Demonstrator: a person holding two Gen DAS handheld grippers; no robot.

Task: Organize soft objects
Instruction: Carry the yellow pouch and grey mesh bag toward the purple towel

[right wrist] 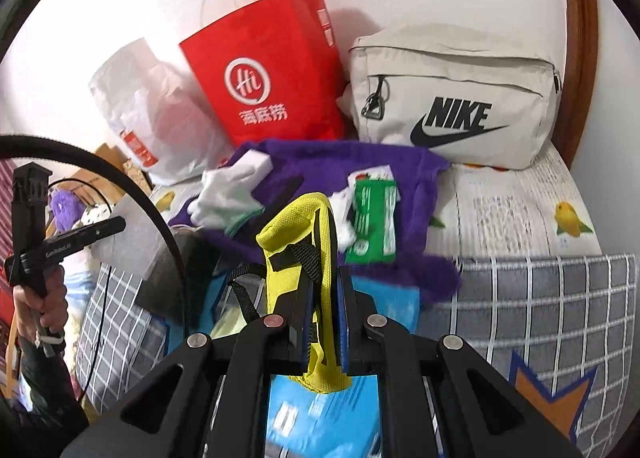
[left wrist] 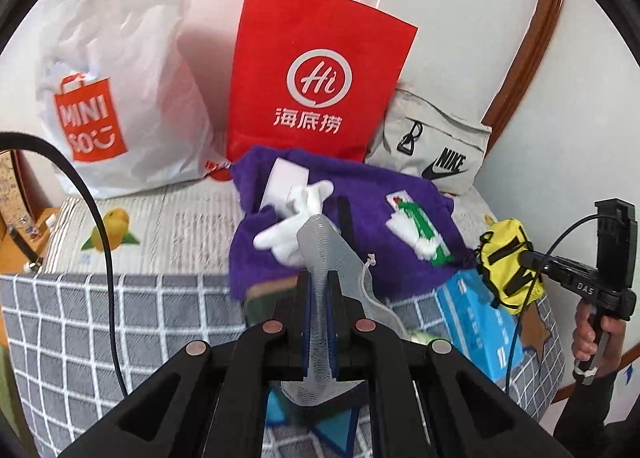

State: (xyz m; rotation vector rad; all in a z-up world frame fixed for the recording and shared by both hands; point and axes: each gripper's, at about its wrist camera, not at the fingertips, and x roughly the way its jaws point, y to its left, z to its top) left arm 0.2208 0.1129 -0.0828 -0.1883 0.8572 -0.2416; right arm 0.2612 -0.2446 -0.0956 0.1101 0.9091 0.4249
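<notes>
My left gripper (left wrist: 319, 278) is shut on a grey mesh pouch (left wrist: 320, 254) with a white drawstring, held above a bed. My right gripper (right wrist: 320, 278) is shut on a small yellow pouch (right wrist: 296, 230) with black straps; the same yellow pouch (left wrist: 508, 262) shows at the right of the left wrist view. Beyond both lies a purple fuzzy cloth (left wrist: 360, 217) with white gloves (left wrist: 296, 225) and a green-and-white packet (right wrist: 372, 217) on it. Behind stand a red paper bag (left wrist: 316, 73), a white plastic bag (left wrist: 116, 97) and a beige Nike bag (right wrist: 452, 97).
A blue box (left wrist: 476, 322) lies under the pouches on a grey checked blanket (left wrist: 80, 322). A fruit-print sheet (right wrist: 516, 209) covers the bed beyond. A white wall and a wooden headboard edge (left wrist: 528, 45) close the back. A hand (left wrist: 596, 334) holds the right gripper's handle.
</notes>
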